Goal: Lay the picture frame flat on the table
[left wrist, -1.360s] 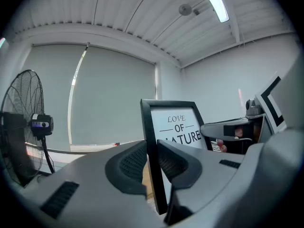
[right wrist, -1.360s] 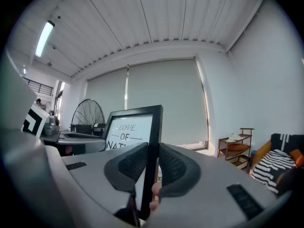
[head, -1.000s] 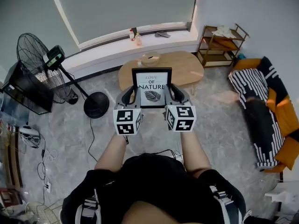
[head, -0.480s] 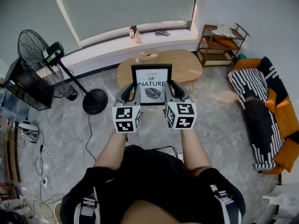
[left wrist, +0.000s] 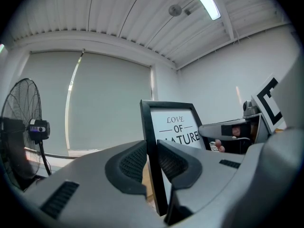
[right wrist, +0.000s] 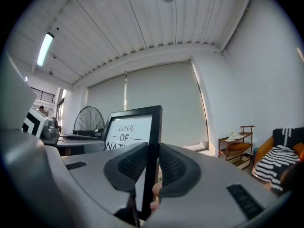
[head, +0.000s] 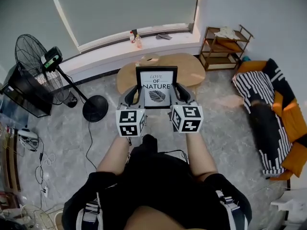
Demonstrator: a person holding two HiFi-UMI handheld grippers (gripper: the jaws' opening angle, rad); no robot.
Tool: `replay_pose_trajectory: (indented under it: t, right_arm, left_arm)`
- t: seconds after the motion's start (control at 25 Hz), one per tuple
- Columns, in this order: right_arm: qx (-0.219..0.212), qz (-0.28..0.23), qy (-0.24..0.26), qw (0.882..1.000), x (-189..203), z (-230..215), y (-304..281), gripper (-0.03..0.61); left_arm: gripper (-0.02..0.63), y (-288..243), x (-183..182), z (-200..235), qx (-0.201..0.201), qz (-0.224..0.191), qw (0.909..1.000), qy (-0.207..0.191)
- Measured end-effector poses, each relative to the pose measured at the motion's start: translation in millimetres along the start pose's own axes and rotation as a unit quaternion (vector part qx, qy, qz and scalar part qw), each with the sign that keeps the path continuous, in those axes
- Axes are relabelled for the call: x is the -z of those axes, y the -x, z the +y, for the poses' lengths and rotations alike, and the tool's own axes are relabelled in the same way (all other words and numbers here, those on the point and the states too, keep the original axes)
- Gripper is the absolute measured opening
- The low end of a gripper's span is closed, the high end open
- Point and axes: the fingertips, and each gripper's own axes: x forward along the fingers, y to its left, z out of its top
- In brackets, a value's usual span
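Note:
A black picture frame (head: 156,86) with a leaf print and lettering is held upright in the air between both grippers, above the floor in front of the oval wooden table (head: 192,67). My left gripper (head: 135,96) is shut on the frame's left edge (left wrist: 153,160), the pads pressing both faces. My right gripper (head: 176,95) is shut on the frame's right edge (right wrist: 155,146) in the same way. The frame's lower part is hidden behind the gripper bodies.
A standing fan (head: 36,56) with a round base (head: 95,108) is at the left. A wooden shelf (head: 224,47) stands at the back right, a sofa with a striped throw (head: 268,114) at the right. Bottles (head: 135,38) sit on the window sill. Cables trail on the floor.
The frame and both grippers keep their grip and stay about where they were in view; the room has shifted slightly as the head moved.

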Motion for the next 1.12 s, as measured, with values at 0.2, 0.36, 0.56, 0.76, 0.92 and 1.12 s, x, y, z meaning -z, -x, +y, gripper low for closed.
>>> replay_pose_trajectory:
  t: [0.2, 0.36, 0.56, 0.76, 0.92, 1.12]
  right_arm:
    - [0.004, -0.001, -0.004, 1.0, 2.0, -11.7, -29.8, 0.089]
    - [0.008, -0.003, -0.006, 1.0, -2.5, -33.0, -69.0, 0.089]
    - [0.019, -0.002, -0.01, 1.0, -4.0, -53.8, -140.5, 0.089]
    - [0.025, 0.01, -0.002, 1.0, -16.7, -68.8, -235.3, 0.089]
    - [0.031, 0.014, -0.001, 0.999, -30.7, -78.9, -316.1, 0.089]
    - [0.043, 0.02, 0.003, 0.999, -41.6, -91.6, -406.2, 0.089]
  left_arm:
    - [0.083, -33.6, 2.8, 12.3, 0.009, -0.002, 1.0, -0.001]
    - [0.083, -77.4, -0.2, 22.6, 0.016, -0.007, 0.9998, -0.003]
    - [0.083, -147.9, 0.2, 55.8, 0.026, 0.0, 0.9997, -0.002]
    - [0.084, -231.4, -3.5, 108.0, 0.037, 0.008, 0.9991, 0.017]
    - [0.084, -299.6, -15.1, 154.4, 0.045, 0.008, 0.9988, 0.017]
    - [0.084, -379.3, -20.5, 205.9, 0.058, 0.01, 0.998, 0.024]
